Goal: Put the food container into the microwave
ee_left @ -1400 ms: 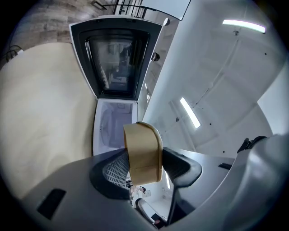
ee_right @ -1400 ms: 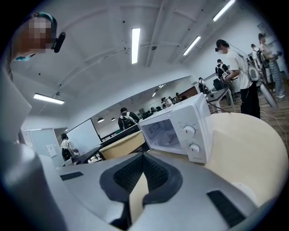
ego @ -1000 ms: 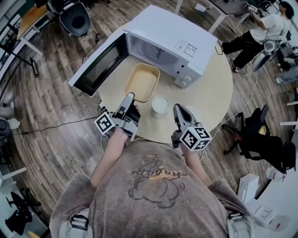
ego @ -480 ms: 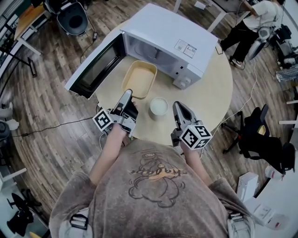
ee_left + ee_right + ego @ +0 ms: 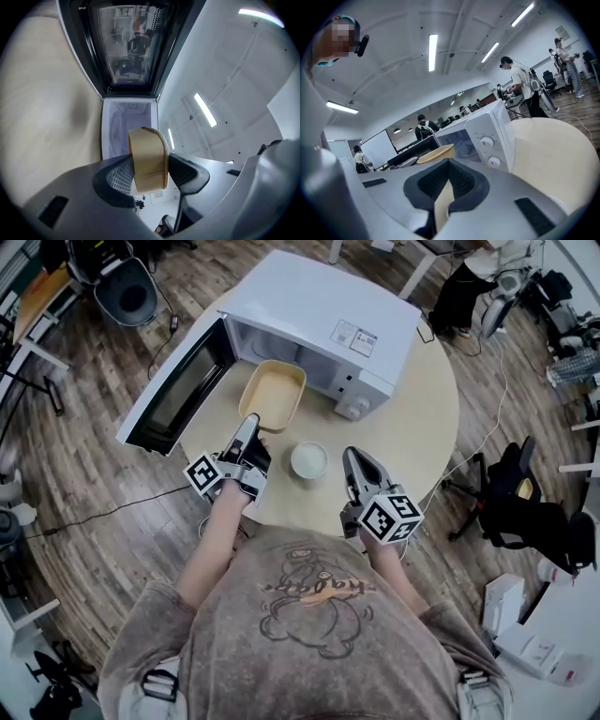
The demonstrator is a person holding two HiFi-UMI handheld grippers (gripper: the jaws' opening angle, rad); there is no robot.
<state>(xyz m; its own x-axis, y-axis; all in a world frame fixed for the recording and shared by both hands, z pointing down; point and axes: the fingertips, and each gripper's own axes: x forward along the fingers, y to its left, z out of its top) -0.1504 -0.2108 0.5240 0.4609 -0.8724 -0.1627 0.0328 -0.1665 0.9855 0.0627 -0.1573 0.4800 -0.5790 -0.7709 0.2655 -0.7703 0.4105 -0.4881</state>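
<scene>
The left gripper clamps the near rim of the tan rectangular plastic food container, just before the open white microwave on the round beige table; the right gripper hovers closed, empty

The food container looks like matt tan plastic. The microwave has a smooth white shell. The counter is pale matt wood.

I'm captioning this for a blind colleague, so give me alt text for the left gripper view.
The left gripper has its jaws shut on the near end of a tan food container, aimed at the white cavity of the microwave beyond. The microwave's dark door stands wide open, and the pale table fills the picture's left side.
</scene>
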